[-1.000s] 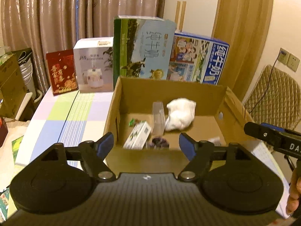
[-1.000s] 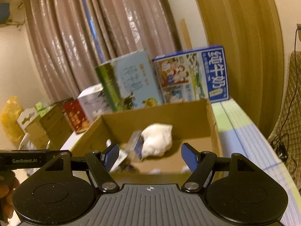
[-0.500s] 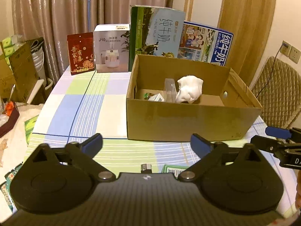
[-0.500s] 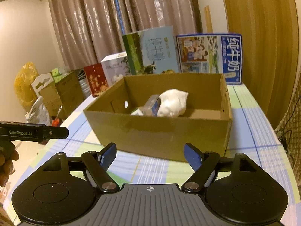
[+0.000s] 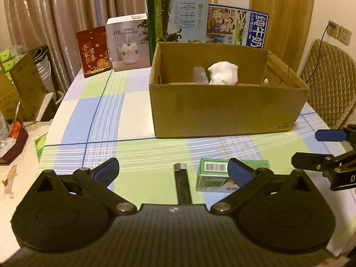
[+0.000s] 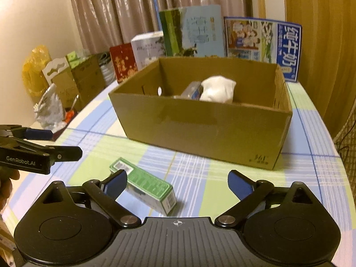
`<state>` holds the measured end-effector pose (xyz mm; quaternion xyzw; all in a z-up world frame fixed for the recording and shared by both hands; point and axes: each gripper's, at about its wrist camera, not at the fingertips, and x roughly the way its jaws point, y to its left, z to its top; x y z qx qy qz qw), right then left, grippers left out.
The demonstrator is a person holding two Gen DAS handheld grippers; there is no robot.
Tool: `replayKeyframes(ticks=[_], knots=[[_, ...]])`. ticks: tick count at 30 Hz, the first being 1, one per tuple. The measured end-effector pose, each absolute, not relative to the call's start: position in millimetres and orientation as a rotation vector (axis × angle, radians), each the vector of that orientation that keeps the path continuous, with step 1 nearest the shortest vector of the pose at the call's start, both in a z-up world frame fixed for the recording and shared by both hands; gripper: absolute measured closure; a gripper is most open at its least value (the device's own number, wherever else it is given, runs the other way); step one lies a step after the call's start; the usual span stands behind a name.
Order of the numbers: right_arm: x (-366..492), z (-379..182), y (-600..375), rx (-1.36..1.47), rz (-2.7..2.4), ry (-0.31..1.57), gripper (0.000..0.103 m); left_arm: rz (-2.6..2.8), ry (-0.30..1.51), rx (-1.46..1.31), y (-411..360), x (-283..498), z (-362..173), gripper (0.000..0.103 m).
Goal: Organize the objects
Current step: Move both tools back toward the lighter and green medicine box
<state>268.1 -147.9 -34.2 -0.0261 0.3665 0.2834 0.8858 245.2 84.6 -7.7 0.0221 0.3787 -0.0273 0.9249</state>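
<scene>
On checked tablecloth (image 5: 106,115) (curtains (image 5: 55,11) behind): cardboard box (image 5: 222,109).

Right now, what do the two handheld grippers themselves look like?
Both match: matte black bodies with two round discs, ribbed centre plate, silver pivot screws and blue pads on the fingers. The left gripper reads "GenRobot.AI" in white on its side in the right wrist view. The right gripper shows white lettering, cut off.

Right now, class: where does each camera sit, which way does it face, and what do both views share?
Left wrist: on the left tool, facing the box across the table; open fingers show.
Right wrist: on the right tool, facing the box from the right; open fingers and a hand show.
Shared: box, green carton, each other's tool.
</scene>
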Motion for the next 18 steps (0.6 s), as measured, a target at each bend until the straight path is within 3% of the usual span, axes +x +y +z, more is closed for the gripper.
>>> replayKeyframes(ticks=[18], knots=[[267.7, -44.6, -127.9, -0.124, 0.631, 0.787, 0.006, -0.020, 0.817, 0.093, 97.1, 245.8, -22.4, 0.001]])
